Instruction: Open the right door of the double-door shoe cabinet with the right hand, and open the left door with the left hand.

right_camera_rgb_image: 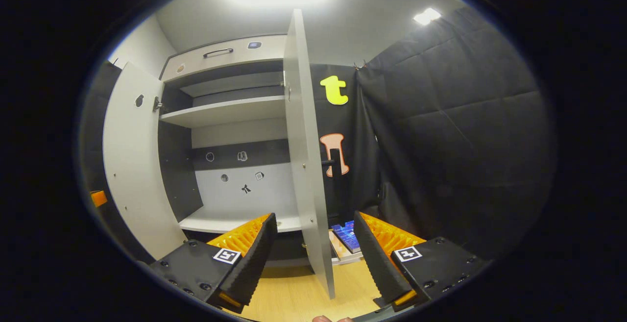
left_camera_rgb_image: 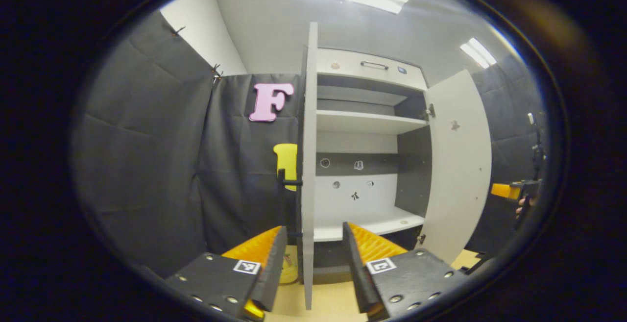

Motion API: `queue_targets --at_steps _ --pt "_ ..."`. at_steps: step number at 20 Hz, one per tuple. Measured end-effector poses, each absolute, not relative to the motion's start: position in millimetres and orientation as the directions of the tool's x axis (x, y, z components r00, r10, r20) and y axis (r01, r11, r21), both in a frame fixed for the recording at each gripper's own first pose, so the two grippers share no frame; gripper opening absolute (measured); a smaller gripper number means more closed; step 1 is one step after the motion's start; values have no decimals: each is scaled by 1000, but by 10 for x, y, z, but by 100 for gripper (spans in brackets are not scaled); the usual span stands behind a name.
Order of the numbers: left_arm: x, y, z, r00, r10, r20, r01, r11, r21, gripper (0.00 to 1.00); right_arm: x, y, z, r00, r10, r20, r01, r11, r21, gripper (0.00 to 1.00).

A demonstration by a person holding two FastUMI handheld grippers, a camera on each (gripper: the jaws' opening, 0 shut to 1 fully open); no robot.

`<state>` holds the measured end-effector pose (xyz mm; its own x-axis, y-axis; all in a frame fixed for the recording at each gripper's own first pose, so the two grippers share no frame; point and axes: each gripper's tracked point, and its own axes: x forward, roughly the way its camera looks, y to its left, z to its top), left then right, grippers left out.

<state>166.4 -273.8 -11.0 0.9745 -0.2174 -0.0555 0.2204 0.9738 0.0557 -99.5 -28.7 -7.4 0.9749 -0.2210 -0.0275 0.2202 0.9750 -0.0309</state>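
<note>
Both doors of the shoe cabinet [left_camera_rgb_image: 365,116] stand swung out, so the task looks close to done, and what remains is judged to be widening each leaf and letting go cleanly. In the left gripper view, the left gripper [left_camera_rgb_image: 313,253] is spread wide with the free edge of the left door [left_camera_rgb_image: 308,175] running up between its fingers; neither finger appears to press on the panel, so it holds nothing. The door's dark handle [left_camera_rgb_image: 286,181] juts out on the panel's left face, just beyond the left finger. Farther off to the right, the right door [left_camera_rgb_image: 458,165] hangs open, with the other gripper and a hand near its far edge. In the right gripper view, the right gripper [right_camera_rgb_image: 316,248] is likewise wide open and empty, straddling the edge of the right door [right_camera_rgb_image: 303,155]; that door's handle [right_camera_rgb_image: 333,161] shows on its right face. To finish well, each claw should probably push on the door's inner face or hook the handle, follow the hinge's arc instead of pulling straight, and keep the panel centred in the gap so a finger doesn't scrape the edge. Inside, the shelves [right_camera_rgb_image: 225,111] sit bare apart from small marks on the back wall. Some flat items [right_camera_rgb_image: 345,238] lie on the wooden floor [right_camera_rgb_image: 294,292] by the right door's foot; a wide swing may brush them.
</note>
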Motion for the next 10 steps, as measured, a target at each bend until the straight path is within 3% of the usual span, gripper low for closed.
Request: queue_targets --at_steps 1,2,10 --pt "1645 -2764 -123 979 -197 -49 201 975 95 84 -997 -272 -136 976 -211 -45 209 977 -37 98" --pt "1613 -2832 -103 982 -185 -34 188 973 130 91 -991 -236 -194 978 -200 -62 198 980 -35 98" --pt "1553 -3299 -330 971 -235 -34 237 969 64 92 -1126 -64 -283 986 -149 -76 148 989 -7 98"
